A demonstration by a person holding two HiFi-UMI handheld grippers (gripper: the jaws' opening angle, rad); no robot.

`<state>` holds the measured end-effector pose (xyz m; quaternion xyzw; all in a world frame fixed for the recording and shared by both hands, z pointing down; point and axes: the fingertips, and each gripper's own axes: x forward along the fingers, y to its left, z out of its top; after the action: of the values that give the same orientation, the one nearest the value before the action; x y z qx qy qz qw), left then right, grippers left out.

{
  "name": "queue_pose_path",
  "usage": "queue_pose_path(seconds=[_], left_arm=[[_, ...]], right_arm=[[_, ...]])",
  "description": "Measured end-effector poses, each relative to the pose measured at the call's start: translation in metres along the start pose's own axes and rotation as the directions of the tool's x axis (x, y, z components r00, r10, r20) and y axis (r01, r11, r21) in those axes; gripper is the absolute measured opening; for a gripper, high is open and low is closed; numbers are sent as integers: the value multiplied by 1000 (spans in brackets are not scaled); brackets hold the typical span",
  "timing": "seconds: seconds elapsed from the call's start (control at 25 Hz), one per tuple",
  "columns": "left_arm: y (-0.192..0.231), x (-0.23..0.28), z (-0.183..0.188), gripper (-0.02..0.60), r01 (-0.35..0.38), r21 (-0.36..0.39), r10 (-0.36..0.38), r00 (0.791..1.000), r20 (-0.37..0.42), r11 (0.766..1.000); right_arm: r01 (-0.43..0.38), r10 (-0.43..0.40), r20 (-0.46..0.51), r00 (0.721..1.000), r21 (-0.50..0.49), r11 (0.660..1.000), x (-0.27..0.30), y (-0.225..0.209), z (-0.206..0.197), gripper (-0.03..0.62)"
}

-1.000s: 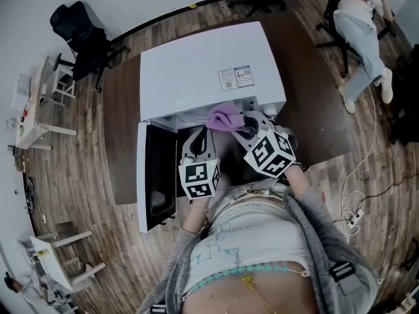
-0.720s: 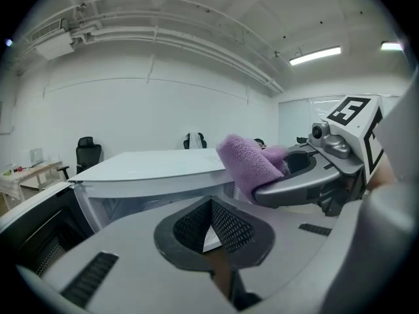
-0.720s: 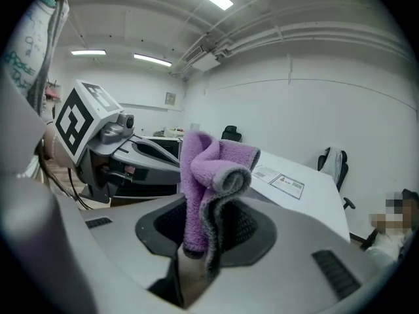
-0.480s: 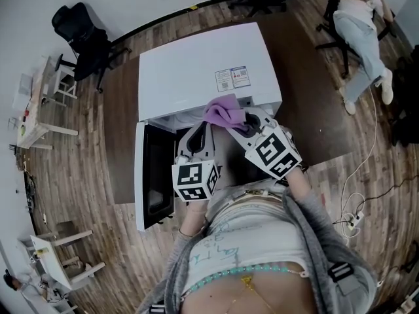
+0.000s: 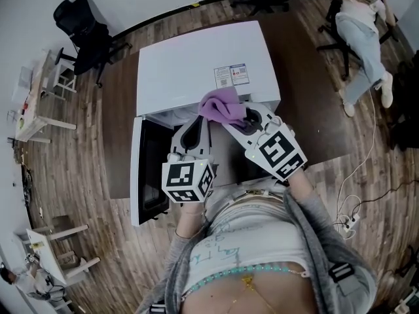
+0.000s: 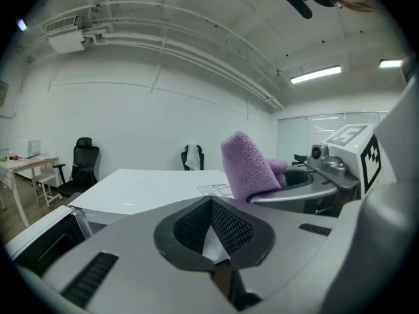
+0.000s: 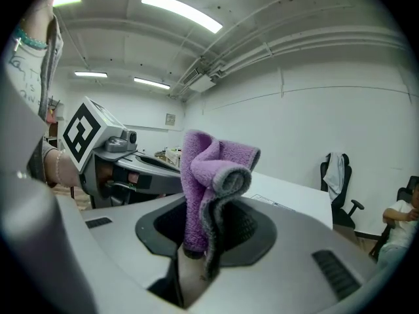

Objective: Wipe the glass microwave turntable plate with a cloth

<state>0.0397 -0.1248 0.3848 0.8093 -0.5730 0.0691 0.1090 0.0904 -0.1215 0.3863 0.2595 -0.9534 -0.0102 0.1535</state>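
**Cloth gripped, plate out of sight below the jaws**

The right gripper [image 7: 198, 235] has its jaws closed on a folded purple fleecy cloth [image 7: 211, 169]. It is pinched at its lower end, so the bulk stands up in a loose roll beyond the tips. The left gripper [image 6: 211, 216] has its jaws fully together with nothing between them; the pale sliver in the gap is the surface beyond. Both point toward the far side, tilted slightly down. They sit side by side, near each other, over the front edge of a white box-shaped microwave [image 5: 196, 61] on a dark brown table [image 5: 121, 103]. Its dark-windowed door [image 5: 149, 169] hangs open to the left.

The glass turntable plate shows in no view. I judge it lies in the cavity, which opens toward the near side. That puts it below both sets of jaws, under the white top that each gripper view looks across. So the cloth would need to go down and then farther in; a round plate offers no long axis to line up with. Neither hand looks clearly nearer, though the left one is on the door side. The cavity is hidden behind the grippers, their marker cubes and the person's torso.
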Motion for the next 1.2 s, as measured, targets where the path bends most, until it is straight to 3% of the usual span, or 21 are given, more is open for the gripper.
queue_pose_path(seconds=[1.2], left_arm=[[-49,11,-5,11,80,5,-80,996,-26,997]], right_arm=[[69,-68,-7,998,49,996,-40,-19,-15,121]])
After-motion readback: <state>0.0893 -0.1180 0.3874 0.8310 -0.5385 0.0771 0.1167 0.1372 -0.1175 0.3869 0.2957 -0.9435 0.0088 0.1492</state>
